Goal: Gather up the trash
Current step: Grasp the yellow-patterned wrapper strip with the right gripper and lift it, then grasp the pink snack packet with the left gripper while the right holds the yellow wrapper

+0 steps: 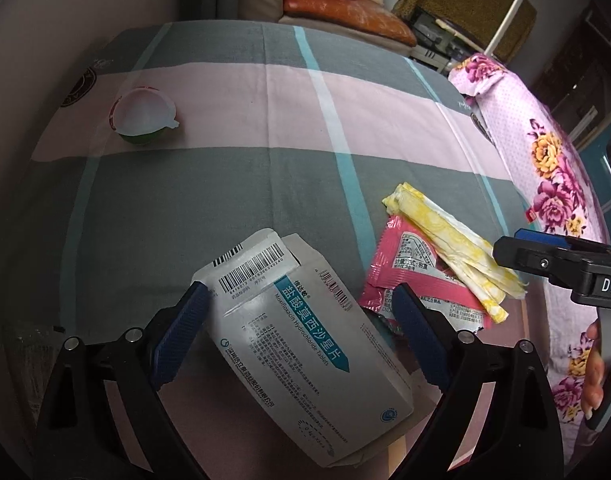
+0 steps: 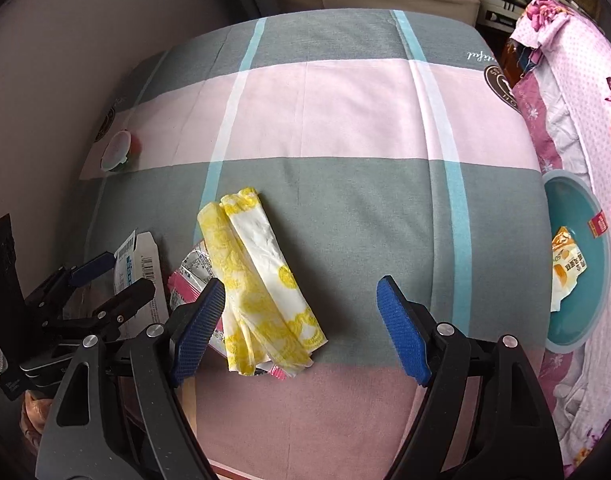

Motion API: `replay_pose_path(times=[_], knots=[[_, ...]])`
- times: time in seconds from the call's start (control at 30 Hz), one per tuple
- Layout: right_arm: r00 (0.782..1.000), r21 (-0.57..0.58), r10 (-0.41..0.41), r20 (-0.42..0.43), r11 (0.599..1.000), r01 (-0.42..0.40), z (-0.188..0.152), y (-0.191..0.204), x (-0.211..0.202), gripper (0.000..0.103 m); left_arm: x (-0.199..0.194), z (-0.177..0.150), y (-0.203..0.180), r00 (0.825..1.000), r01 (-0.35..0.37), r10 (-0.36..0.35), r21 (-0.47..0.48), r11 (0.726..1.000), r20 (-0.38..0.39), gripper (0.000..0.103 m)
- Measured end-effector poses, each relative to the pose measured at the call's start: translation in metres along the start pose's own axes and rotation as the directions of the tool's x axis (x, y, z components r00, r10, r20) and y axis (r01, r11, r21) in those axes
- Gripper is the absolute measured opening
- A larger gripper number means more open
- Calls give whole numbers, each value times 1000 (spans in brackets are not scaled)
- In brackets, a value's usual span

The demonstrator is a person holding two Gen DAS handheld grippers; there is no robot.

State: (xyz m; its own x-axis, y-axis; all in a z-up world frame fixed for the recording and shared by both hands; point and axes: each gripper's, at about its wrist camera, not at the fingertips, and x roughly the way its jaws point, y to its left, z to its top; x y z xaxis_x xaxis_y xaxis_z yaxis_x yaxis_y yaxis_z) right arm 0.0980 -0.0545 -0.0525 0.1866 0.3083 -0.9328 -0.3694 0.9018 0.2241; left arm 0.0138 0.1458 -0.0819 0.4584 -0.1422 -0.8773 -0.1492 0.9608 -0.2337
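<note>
Bed (image 2: 345, 96), trash scattered: left hand-held gripper (image 1: 301, 316) stood spread astride the box (image 1: 297, 344), apparently for pickup; right hand-held gripper (image 2: 301, 308) open over the yellow wrapper (image 2: 261, 276) and pink packet (image 1: 421, 280), near basin (image 2: 597, 280) at right edge; cup (image 1: 145, 116) far-left.

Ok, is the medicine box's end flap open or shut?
Open. On the medicine box, the barcoded end flap sticks out past the body, unfolded. The left claw straddles the box; contact cannot be told.

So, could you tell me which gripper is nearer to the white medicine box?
Left. The left gripper has its open fingers on either side of the medicine box; the right gripper is off to the side, over the yellow wrapper.
</note>
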Motion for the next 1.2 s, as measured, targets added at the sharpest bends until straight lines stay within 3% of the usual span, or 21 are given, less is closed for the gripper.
replay_pose_path(times=[0.37, 0.4, 0.43, 0.5, 0.93, 1.2], knots=[[998, -38, 15, -58, 999, -18, 12, 17, 32, 57, 13, 4, 12, 1000, -8, 7, -20, 1000, -21, 94], [998, -42, 17, -61, 999, -20, 13, 19, 34, 49, 14, 5, 12, 1000, -8, 7, -20, 1000, -22, 94], [998, -48, 21, -65, 999, -24, 13, 19, 36, 34, 15, 5, 12, 1000, -9, 9, -19, 1000, -23, 94], [997, -57, 22, -67, 998, -25, 12, 20, 39, 18, 16, 6, 10, 1000, -16, 15, -12, 1000, -27, 94], [998, 17, 39, 42, 999, -40, 6, -15, 8, 16, 10, -14, 7, 991, -113, 111, -25, 993, -72, 95], [989, 73, 77, 129, 994, -87, -7, -43, -25, 16, 2, -18, -22, 987, -154, 155, 33, 987, -31, 95]])
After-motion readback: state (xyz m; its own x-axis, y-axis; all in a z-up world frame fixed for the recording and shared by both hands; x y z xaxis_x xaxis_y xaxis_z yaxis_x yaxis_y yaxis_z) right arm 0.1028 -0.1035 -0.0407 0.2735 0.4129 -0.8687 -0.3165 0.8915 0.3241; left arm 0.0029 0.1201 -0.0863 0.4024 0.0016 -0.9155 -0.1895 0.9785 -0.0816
